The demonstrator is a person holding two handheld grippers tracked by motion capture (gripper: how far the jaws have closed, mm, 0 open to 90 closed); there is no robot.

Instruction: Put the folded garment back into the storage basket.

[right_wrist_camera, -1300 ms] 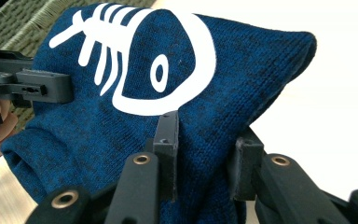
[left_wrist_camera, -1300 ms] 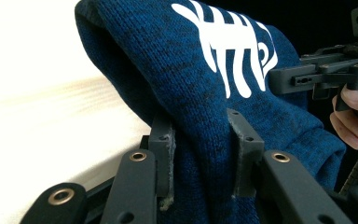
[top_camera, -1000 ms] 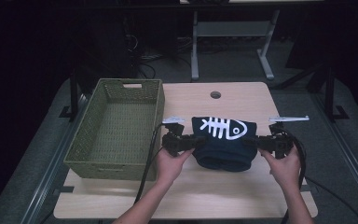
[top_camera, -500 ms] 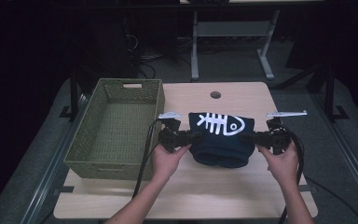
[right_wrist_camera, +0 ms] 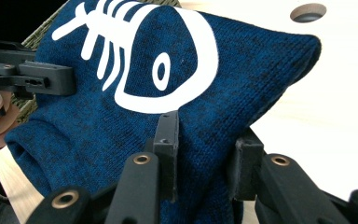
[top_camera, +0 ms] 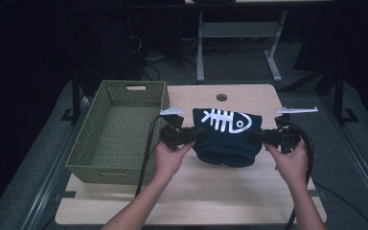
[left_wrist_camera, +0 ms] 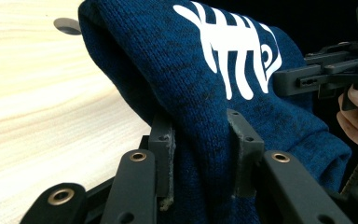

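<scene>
Setting: dark room, pale wooden table at frame centre, metal stand legs in the upper background.

Item 1, folded blue sweater with a white fish-skeleton print. Location: middle of the high view, just right of the basket, below the round cable hole. Compared with a second ago, the bundle sits higher in the frame and its lower folds sag free, which reads as a lift off the tabletop. Judgement: the carry has begun; the basket is the likely destination, and the load must travel toward frame left.

Item 2, left gripper. Jaws clamped on the sweater's left edge; in the left gripper view the knit is bunched between the two pads and rises up and right from them.

Item 3, right gripper. Jaws clamped on the sweater's right edge; in the right gripper view the fabric fills the gap between the pads and spreads up and left.

Item 4, green woven basket. Location: left of centre, holding nothing, apart from the sweater.

Note: grip is symmetrical, one side each; the middle hangs unsupported.
</scene>
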